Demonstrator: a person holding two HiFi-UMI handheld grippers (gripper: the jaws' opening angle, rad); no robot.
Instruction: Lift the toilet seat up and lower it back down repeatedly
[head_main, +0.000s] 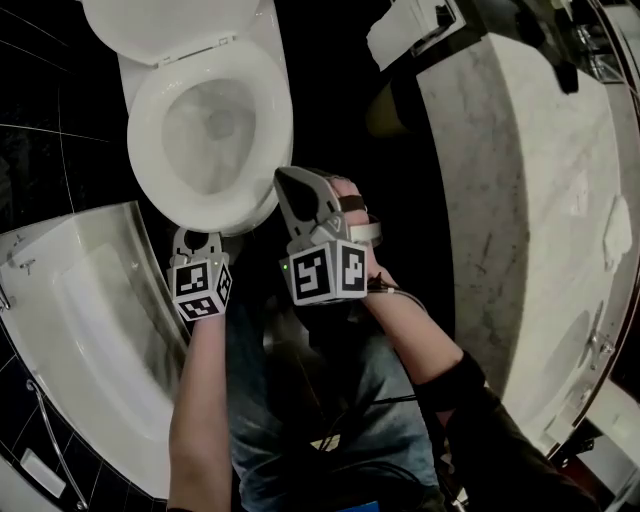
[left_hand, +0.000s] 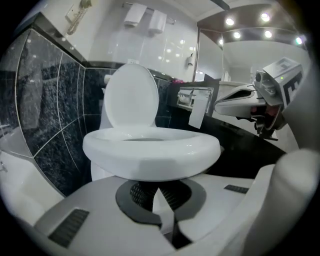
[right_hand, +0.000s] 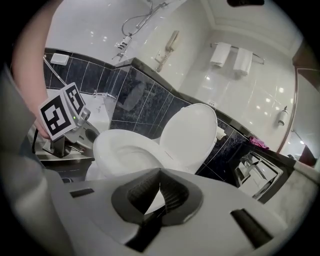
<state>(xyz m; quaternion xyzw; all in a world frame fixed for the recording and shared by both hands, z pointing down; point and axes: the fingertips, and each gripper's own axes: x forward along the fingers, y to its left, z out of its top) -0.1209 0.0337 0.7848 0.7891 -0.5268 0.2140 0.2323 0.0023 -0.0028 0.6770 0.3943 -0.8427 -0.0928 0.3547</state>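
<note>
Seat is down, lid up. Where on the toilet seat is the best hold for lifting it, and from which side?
Take the toilet seat at its front rim, coming from the front and slightly below. It lies flat, hinged at the back by the raised lid, so the front is the free end. The left gripper faces that rim, but its jaws are shut.

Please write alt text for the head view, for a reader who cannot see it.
Seen from above, a person holds two grippers at a white toilet seat that is down, its lid up: the left gripper at the seat's front edge, the right gripper just right of it. A bathtub lies at left, a marble counter at right.
</note>
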